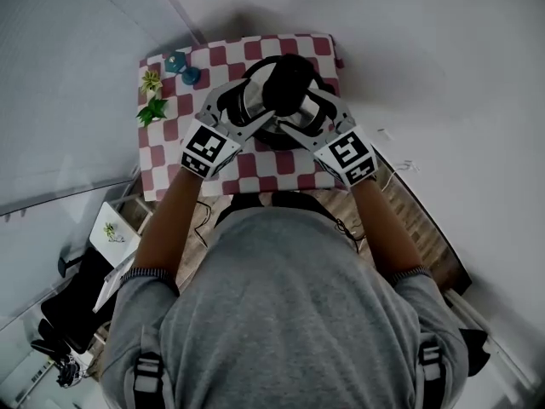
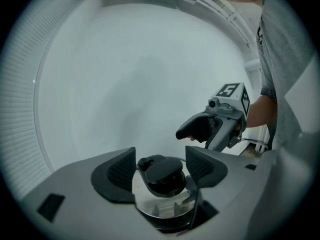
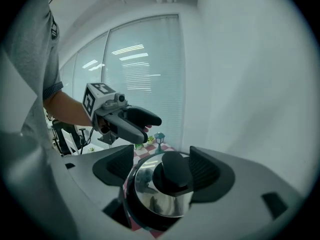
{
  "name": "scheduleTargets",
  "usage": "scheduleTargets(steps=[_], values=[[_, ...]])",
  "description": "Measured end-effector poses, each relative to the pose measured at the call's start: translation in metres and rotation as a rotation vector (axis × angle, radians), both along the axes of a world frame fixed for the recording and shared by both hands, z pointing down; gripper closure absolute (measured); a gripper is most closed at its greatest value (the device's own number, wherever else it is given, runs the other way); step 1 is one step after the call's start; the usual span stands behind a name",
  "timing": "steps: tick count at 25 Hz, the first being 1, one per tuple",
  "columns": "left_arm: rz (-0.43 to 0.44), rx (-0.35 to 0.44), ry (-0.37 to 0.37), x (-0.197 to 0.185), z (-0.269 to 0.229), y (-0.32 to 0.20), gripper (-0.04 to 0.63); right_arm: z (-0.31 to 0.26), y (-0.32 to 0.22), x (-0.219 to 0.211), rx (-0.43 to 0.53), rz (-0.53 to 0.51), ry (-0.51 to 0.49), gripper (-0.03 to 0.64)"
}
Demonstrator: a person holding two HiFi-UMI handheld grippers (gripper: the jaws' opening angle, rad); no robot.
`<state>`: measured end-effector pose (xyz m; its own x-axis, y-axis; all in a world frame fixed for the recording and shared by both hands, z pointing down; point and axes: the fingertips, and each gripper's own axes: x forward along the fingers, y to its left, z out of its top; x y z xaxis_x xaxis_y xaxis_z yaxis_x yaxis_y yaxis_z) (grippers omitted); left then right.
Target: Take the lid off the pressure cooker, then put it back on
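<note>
A steel pressure cooker [image 1: 254, 96] stands on the red-and-white checked tablecloth [image 1: 170, 160], its lid on and its black lid handle [image 1: 287, 82] on top. My left gripper [image 1: 237, 109] is at the cooker's left and my right gripper [image 1: 317, 116] at its right, both aimed inward at the lid. In the left gripper view the left gripper [image 2: 161, 168] is open, with the lid handle [image 2: 164, 174] between its pads and small gaps either side. The right gripper [image 3: 161, 168] also stands open around the lid handle [image 3: 173, 176]. Each gripper shows in the other's view.
Small ornaments stand at the table's far left: a teal lantern [image 1: 176, 60], a flower [image 1: 151, 79] and a green plant [image 1: 153, 111]. White walls close in behind and to the right. Wooden floor [image 1: 417, 220] and a white chair [image 1: 115, 233] lie below the table's near edge.
</note>
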<state>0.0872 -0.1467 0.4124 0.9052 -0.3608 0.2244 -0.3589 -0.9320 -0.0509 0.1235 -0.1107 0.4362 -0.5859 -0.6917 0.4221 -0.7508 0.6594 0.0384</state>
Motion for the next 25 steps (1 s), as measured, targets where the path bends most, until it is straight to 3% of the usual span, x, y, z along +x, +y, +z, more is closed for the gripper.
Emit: scheduleTargets(steps=[10,20,25], values=[[0.274,0.084,-0.284,0.018,0.033,-0.017,0.264,0.036,-0.024,-0.005,-0.129,0.013,0.168,0.252],[0.42,0.274,-0.536,0.028,0.057,-0.013,0.264,0.05,-0.03,-0.002,-0.186,0.018,0.3,0.253],[0.481,0.301,-0.587,0.036,0.062,-0.011,0.264,0.058,-0.029,0.003,-0.243,-0.009,0.343,0.252]])
